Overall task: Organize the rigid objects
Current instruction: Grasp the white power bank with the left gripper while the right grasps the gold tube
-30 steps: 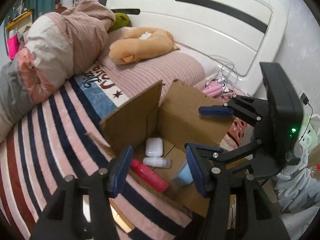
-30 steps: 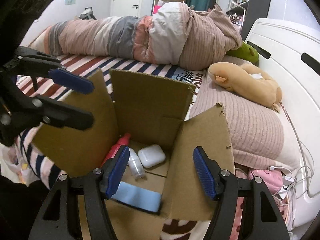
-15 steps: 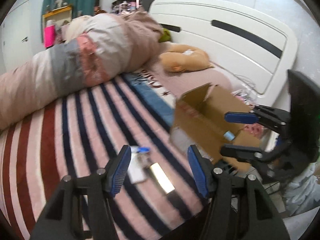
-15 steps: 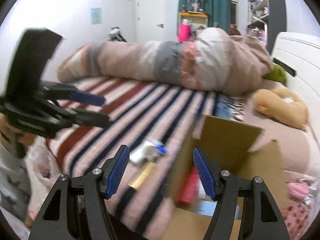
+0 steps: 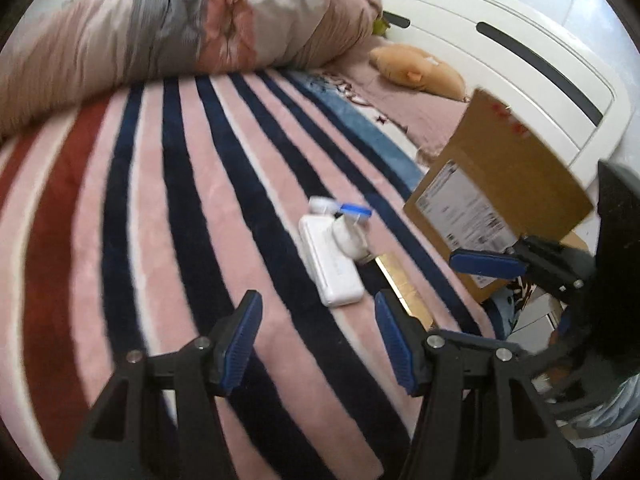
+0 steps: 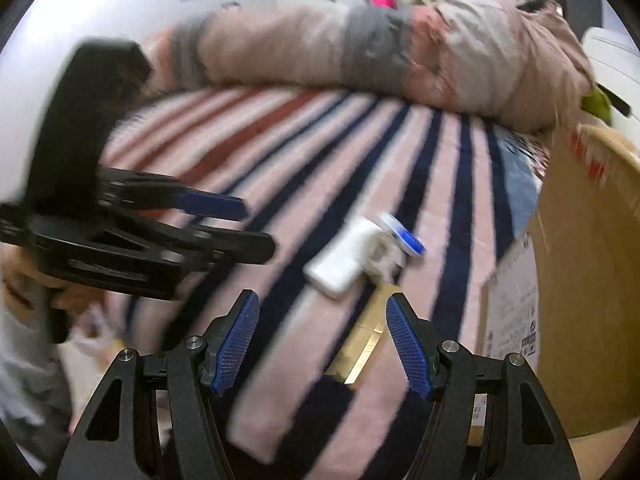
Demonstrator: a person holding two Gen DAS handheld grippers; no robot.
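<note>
In the left wrist view the left gripper [image 5: 318,336], jaws released and empty, has swung further from the box [image 5: 500,196], which now sits at the right edge, and come closer to the white case [image 5: 330,268], the blue-capped bottle [image 5: 348,228] leaning on it and the gold bar [image 5: 404,284] on the striped blanket [image 5: 160,200]. In the right wrist view the right gripper [image 6: 322,344], jaws also spread with nothing between them, has likewise neared the case [image 6: 340,260], now just ahead, with the box [image 6: 580,280] at right and the left gripper [image 6: 224,220] at left.
</note>
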